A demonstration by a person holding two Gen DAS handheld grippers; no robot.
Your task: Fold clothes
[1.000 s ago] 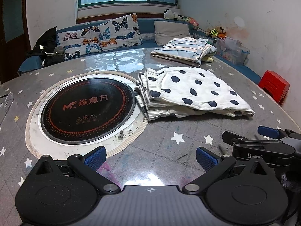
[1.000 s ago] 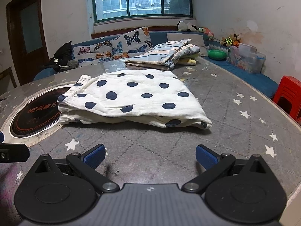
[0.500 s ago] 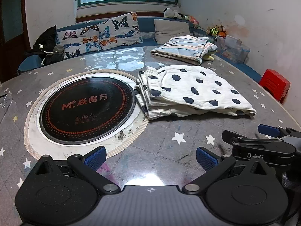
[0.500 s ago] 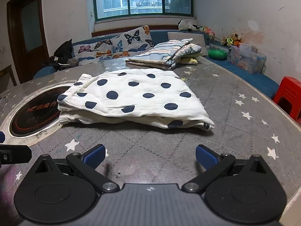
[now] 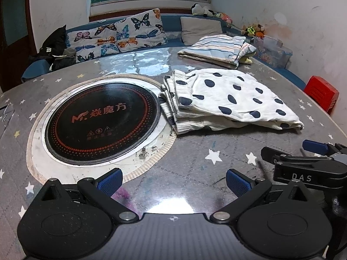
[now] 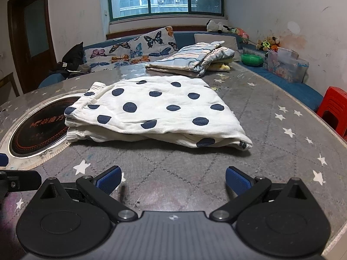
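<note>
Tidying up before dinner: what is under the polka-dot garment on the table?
The polka-dot garment lies folded on the grey star-patterned table. Its waistband end overlaps the rim of the round cooktop. Only its own folded layers show beneath; anything between them is covered.

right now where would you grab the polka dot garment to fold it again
Probably the near right corner of the polka dot garment, where the layers taper to a thin edge on the table. Come in low from the front with the open right gripper; the elastic waistband end by the cooktop is bulkier.
</note>
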